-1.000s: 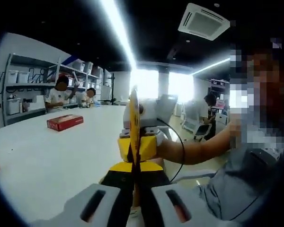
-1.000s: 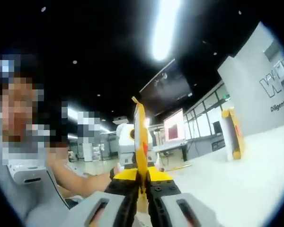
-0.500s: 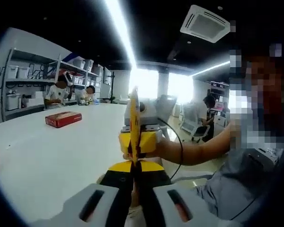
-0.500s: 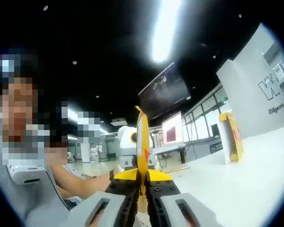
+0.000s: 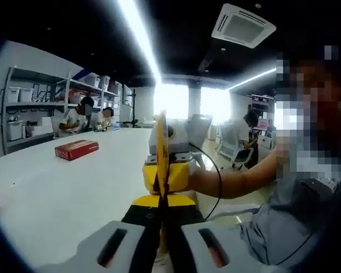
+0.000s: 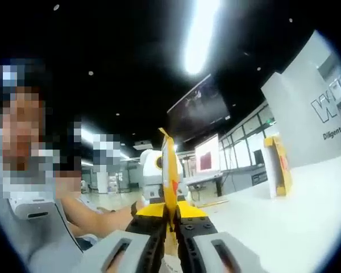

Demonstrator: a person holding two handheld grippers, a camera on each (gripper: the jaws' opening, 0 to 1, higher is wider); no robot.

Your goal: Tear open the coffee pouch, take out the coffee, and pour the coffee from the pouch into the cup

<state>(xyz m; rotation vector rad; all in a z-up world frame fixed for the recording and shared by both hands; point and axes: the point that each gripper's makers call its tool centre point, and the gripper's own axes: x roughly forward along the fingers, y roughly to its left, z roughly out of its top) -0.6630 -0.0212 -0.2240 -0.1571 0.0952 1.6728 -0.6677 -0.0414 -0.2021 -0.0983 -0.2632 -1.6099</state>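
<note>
Pouch: the yellow coffee pouch (image 5: 161,149) stands edge-on at the centre of both views, held up in the air above the white table (image 5: 57,193), still unopened as far as you can judge.
Left gripper: your left gripper (image 5: 161,219) is clamped on the pouch's lower edge, jaws pressed together on it.
Right gripper: your right gripper (image 6: 170,222) is likewise clamped on the pouch (image 6: 169,173), facing the other from the far side.
Step in hand: tearing. Keep both grips tight and close to each other on the seam, then pull one hand toward you and one away, so it shears rather than stretches.
Risk: a sudden rip could fling coffee; tear slowly, pouch upright.
Cup: seek it before pouring.
Writing: the wall at right of the right gripper view reads "Diligent" (image 6: 336,134); the pouch print, the red box (image 5: 76,149) and the yellow carton (image 6: 278,165) are unreadable.
</note>
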